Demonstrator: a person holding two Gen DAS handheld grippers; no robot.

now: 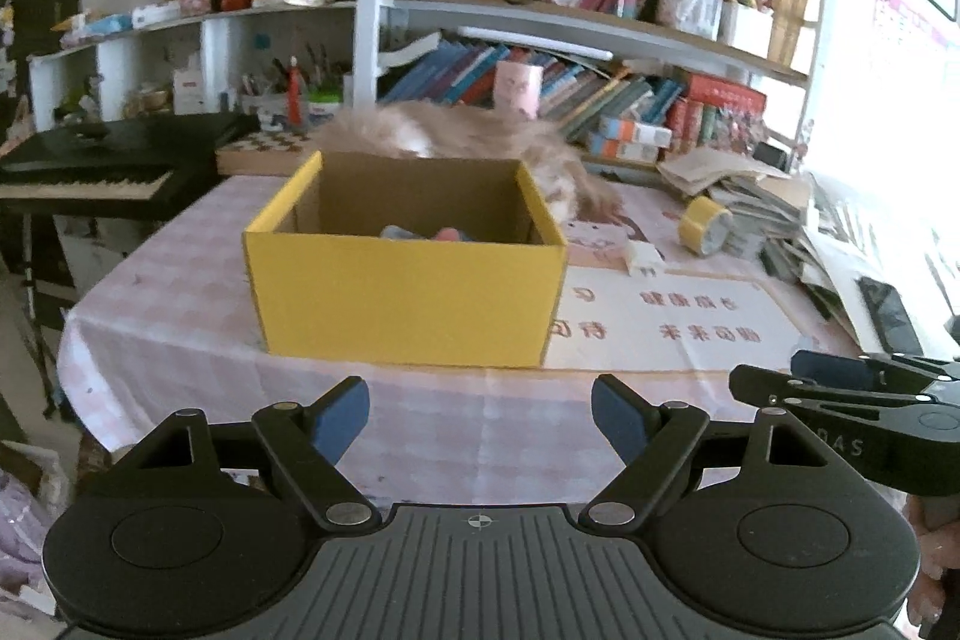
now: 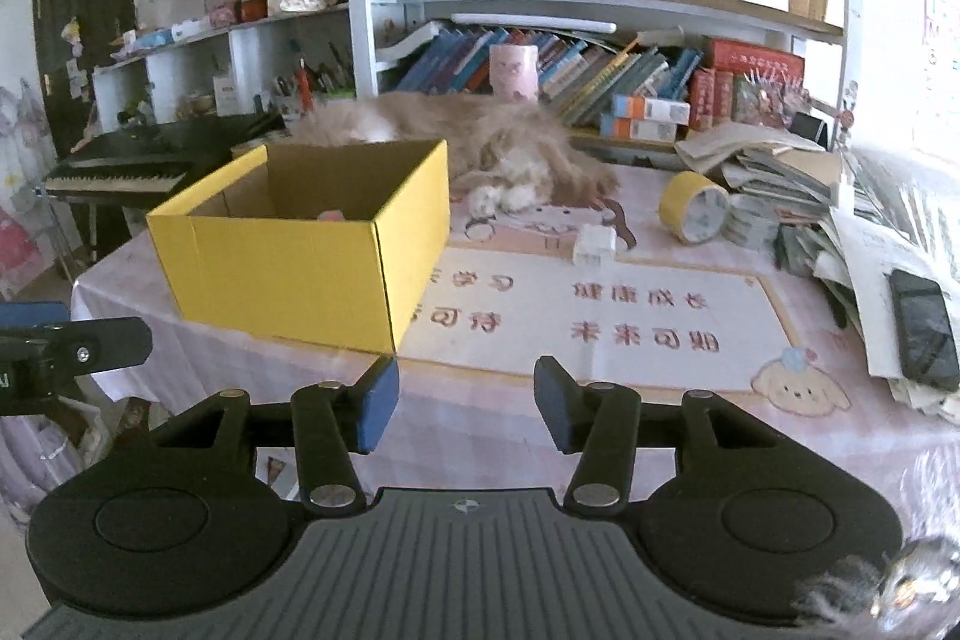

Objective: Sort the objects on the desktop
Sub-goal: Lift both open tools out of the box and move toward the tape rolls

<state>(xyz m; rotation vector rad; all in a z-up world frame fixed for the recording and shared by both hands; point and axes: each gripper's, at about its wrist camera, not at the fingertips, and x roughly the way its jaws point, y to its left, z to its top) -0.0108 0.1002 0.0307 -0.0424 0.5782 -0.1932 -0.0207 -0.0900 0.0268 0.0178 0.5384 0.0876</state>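
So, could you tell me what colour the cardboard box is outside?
Yellow outside, plain brown inside; clearest in the left wrist view.

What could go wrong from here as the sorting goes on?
1. A cat lies right behind the box; reaching over may startle it, or it may move into the way.
2. The tape roll rests on its edge and could roll when nudged.
3. The phone lies on a loose paper pile at the table edge and could slide off.
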